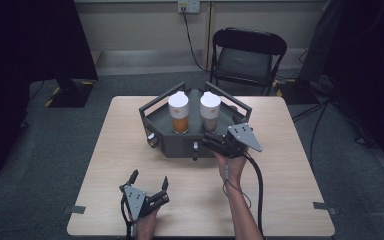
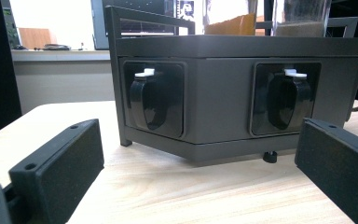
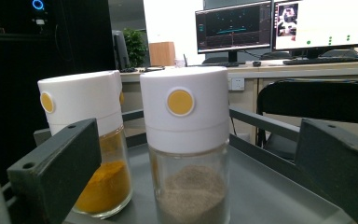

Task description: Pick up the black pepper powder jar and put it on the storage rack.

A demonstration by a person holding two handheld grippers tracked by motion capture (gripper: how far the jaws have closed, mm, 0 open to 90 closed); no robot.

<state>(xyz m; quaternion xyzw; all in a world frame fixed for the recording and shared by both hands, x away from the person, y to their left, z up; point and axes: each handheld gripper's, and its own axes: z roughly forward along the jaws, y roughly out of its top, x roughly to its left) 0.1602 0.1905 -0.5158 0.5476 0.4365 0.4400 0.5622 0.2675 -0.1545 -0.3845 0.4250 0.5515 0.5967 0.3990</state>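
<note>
Nearest to us, our left gripper [image 1: 150, 184] rests low on the wooden table [image 1: 290, 200] close to the near edge, its jaws spread wide with nothing between them. Its own view looks across the tabletop at the front wall of the dark rack [image 2: 223, 93], where two black hooks [image 2: 286, 100] sit in recessed pockets.

Farther forward, our right gripper [image 1: 211, 142] is raised at the rack's front right edge, jaws also wide apart and holding nothing. Through its camera we look straight at the jar of grey powder [image 3: 189, 149], which stands upright on the rack's upper deck between the two jaws' lines but untouched by either. Just beside it, on its left in that view, stands the jar of orange powder [image 3: 93, 158], also upright. Both wear white caps with a yellow dot.

We judge the work to be at its opening: the approach to the grey jar is nearly made, but no grasp exists yet and both jars sit where the rack holds them. What is left seems to be everything that matters, namely advancing a little, closing on the glass body below the cap, lifting it clear of the rack's rail [image 1: 230, 102], and whatever follows for the second jar.
</note>
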